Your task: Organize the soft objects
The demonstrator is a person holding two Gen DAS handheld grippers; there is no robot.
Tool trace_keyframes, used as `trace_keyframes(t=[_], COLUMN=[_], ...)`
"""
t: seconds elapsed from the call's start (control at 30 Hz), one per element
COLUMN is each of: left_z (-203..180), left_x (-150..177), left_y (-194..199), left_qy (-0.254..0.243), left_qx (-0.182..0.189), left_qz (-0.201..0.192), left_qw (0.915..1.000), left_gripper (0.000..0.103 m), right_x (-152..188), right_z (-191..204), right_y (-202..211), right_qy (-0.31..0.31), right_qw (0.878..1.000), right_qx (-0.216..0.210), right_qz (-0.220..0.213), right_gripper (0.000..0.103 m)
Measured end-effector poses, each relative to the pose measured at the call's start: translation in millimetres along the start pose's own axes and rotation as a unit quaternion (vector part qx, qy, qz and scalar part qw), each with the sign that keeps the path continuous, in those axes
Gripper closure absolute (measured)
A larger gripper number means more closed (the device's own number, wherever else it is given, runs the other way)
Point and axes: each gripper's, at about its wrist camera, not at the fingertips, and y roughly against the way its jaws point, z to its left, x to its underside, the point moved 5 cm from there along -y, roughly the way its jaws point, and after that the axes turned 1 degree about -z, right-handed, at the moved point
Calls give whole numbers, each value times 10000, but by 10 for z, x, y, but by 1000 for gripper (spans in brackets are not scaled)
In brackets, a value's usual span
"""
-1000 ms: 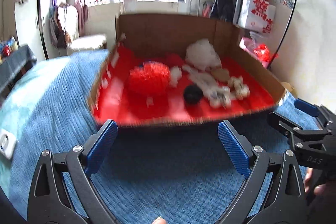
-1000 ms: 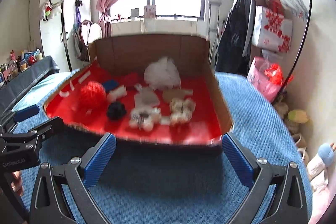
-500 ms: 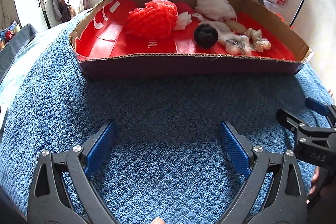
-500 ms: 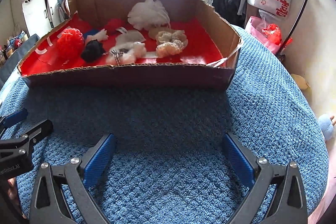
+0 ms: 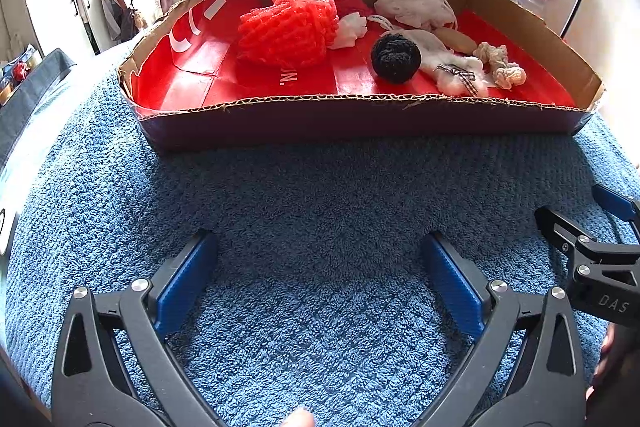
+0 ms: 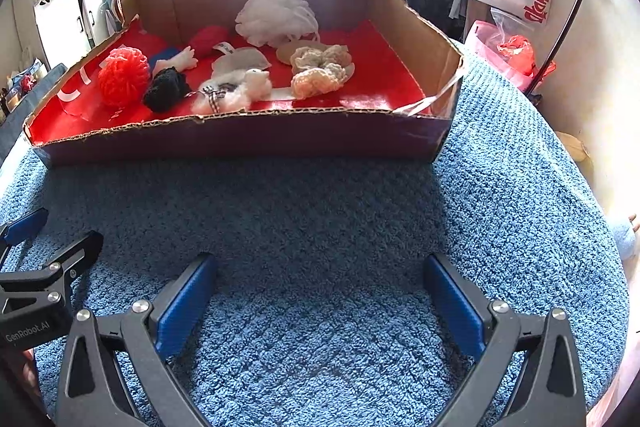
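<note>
While nothing is gripped, approach step, by judgement: left gripper point(image 5: 318, 281) and right gripper point(image 6: 320, 291), jaws apart, near side of cardboard box point(image 6: 240, 139). Soft things inside box: red puff point(image 5: 288, 27), black ball point(image 5: 396, 58). Next: reach over box's near wall.

My work surface is a blue textured towel point(image 5: 320, 211) covering the bed. One cardboard box point(image 5: 360, 123) rests directly on it, at the towel's far side.
</note>
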Motion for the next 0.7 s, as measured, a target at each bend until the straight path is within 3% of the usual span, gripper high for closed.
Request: trace_keyframes(t=[0.7], left_z=[6], left_x=[11], left_y=[-7], left_qy=[27], left_qx=[97], left_qz=[11], left_qw=[9999], left_gripper=[0], right_x=[-11], right_z=[13], right_y=[-15], right_qy=[-7], right_qw=[10000], right_qx=[1], right_qz=[0], right_gripper=[0])
